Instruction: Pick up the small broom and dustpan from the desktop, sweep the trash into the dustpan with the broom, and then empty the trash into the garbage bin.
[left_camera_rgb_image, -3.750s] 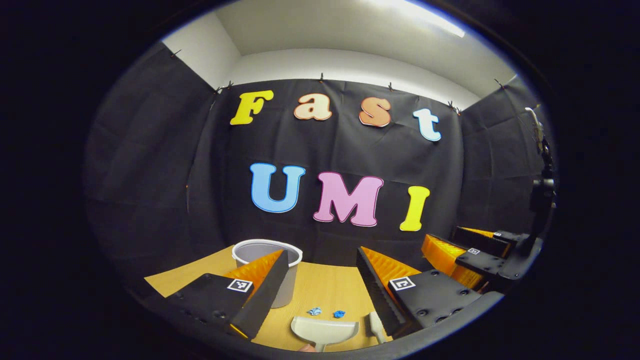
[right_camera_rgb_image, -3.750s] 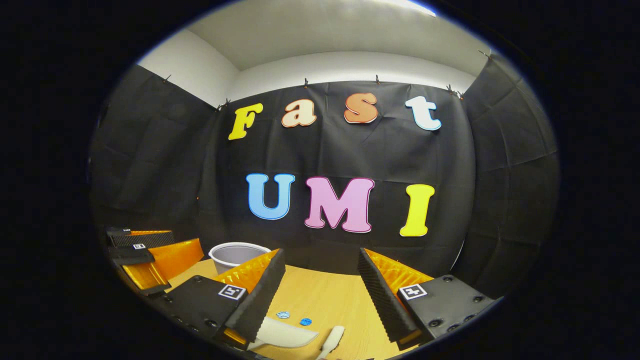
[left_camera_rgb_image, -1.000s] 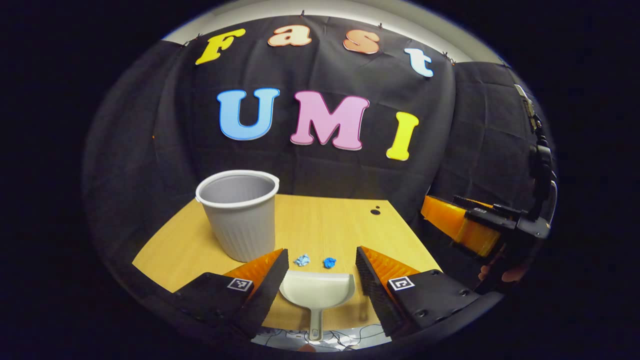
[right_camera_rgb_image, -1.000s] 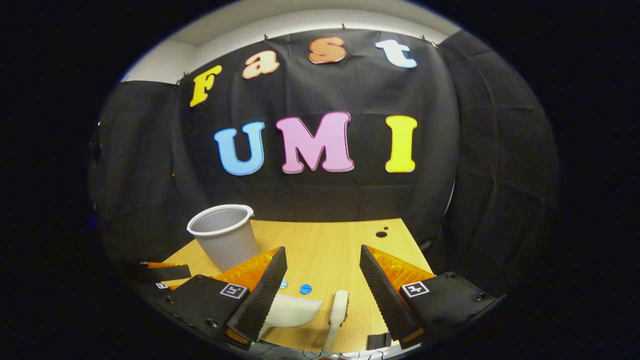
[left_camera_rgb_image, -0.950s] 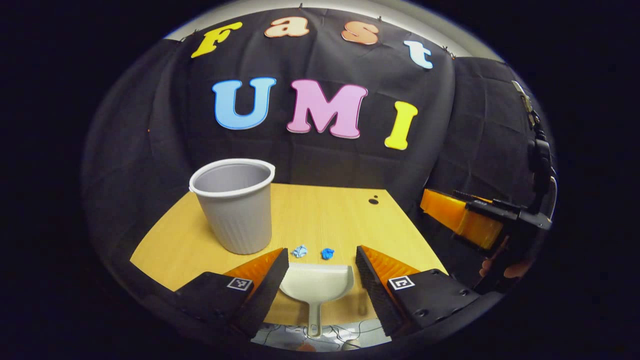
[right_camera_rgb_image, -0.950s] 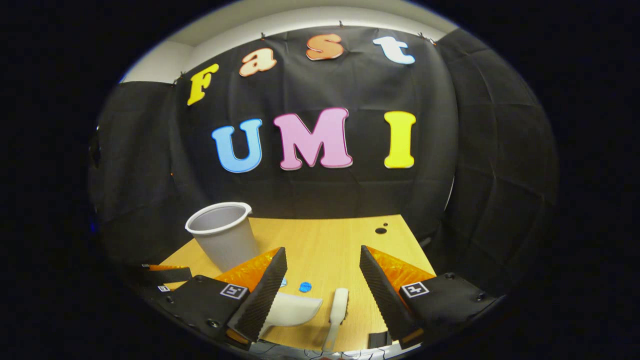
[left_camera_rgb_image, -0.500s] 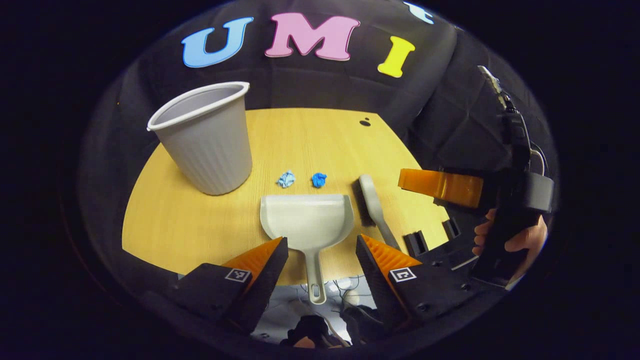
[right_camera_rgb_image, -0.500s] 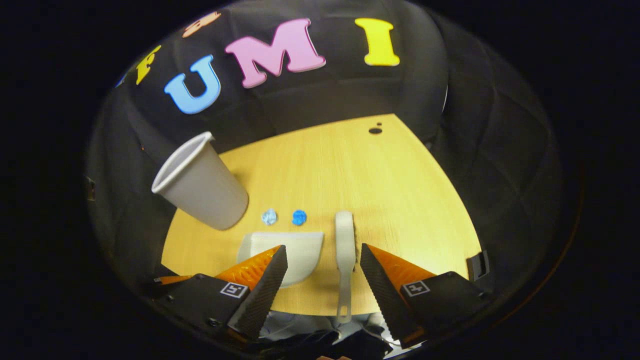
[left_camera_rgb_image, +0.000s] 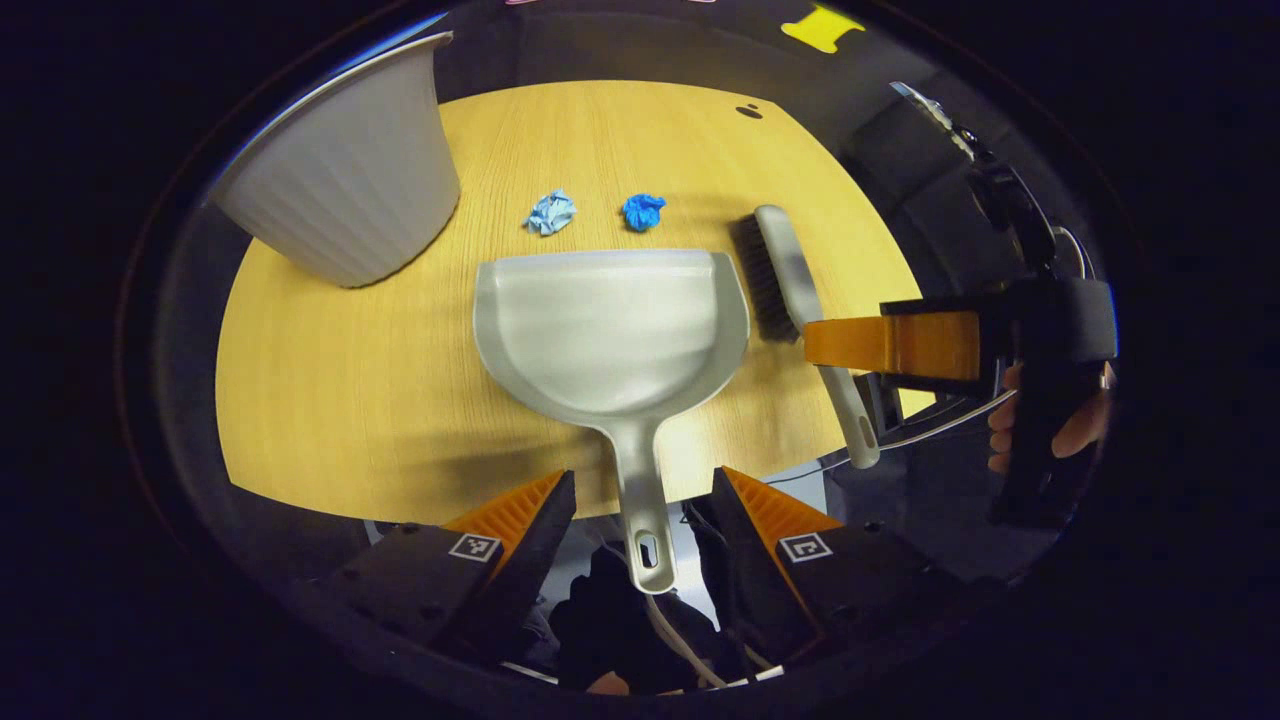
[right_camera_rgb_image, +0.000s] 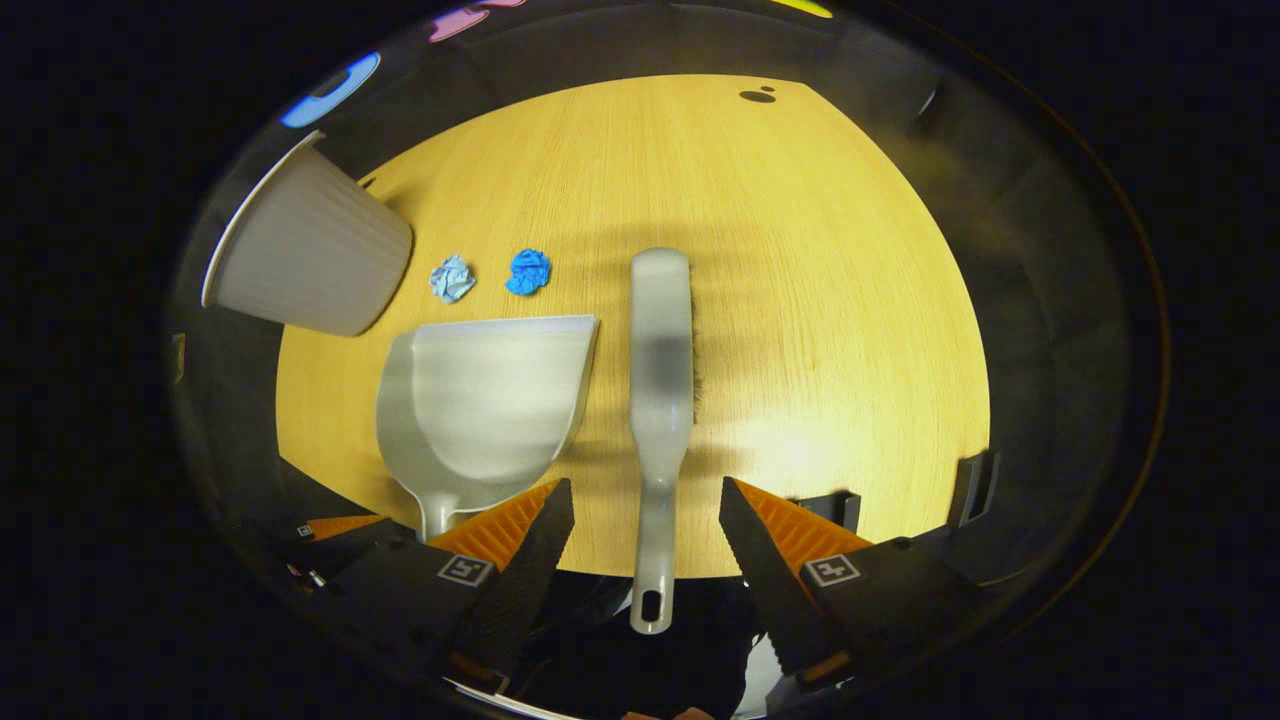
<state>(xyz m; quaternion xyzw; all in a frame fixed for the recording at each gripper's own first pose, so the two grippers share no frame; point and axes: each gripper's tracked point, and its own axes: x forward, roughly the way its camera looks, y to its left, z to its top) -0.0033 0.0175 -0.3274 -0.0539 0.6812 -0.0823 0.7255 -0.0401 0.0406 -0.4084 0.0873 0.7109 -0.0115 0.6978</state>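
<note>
Both sets of jaws are spread wide and holding nothing right now. The left gripper (left_camera_rgb_image: 640, 530) has the dustpan (left_camera_rgb_image: 612, 325) handle running straight down the gap between its fingers, and the right gripper (right_camera_rgb_image: 645, 545) has the broom (right_camera_rgb_image: 660, 400) handle lined up the same way.

So this looks like the grab step. My take on doing it well: come down square over each handle, keep it centered in the gap, and close on the narrow stem, not the wide part. Both handle ends stick out past the near edge of the counter (right_camera_rgb_image: 820, 300), so there's air under them, which should make it easier to get the fingers around without scraping wood. I'd pinch a bit up from the hanging hole so the tool doesn't pivot.

Orientation: the dustpan's long axis runs near to far, handle toward the person, open lip pointing away. Two blue paper wads (left_camera_rgb_image: 598, 212) sit just beyond that lip, so the pan's already aimed right. The broom lies beside the pan on its right, roughly parallel, handle near, head far, bristles on the side facing the pan in the left gripper view.

The bin (left_camera_rgb_image: 345, 190) stands upright at the far left, near the wads, apart from the pan.
</note>
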